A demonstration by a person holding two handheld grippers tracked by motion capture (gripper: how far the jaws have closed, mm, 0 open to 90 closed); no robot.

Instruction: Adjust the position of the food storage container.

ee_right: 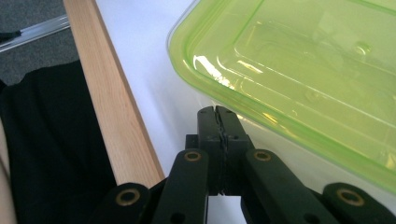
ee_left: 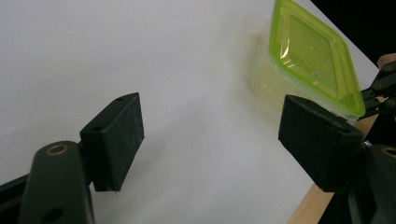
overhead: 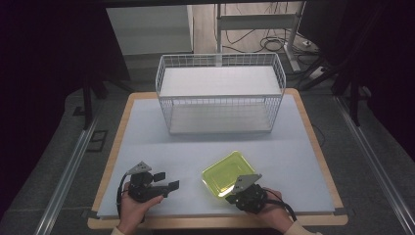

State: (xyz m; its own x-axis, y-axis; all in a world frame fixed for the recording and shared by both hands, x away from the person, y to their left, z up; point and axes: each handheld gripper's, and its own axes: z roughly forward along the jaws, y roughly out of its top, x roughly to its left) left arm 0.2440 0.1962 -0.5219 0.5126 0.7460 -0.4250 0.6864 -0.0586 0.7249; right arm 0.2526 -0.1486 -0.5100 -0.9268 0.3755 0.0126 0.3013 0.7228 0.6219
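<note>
- Right gripper [ee_right: 218,112]: jaws clenched on nothing, tips by green container [ee_right: 303,70] rim, frame centre. Risk: shoving it off position.
- Left gripper [ee_left: 205,140]: jaws released, empty, lower left.

A translucent lime-green plastic box [overhead: 229,172] with its green lid on lies flat on the white tabletop, near the front edge and right of centre. It is roughly square with rounded corners, turned so one corner points toward the near edge. Light glints off the lid's near corner.
</note>
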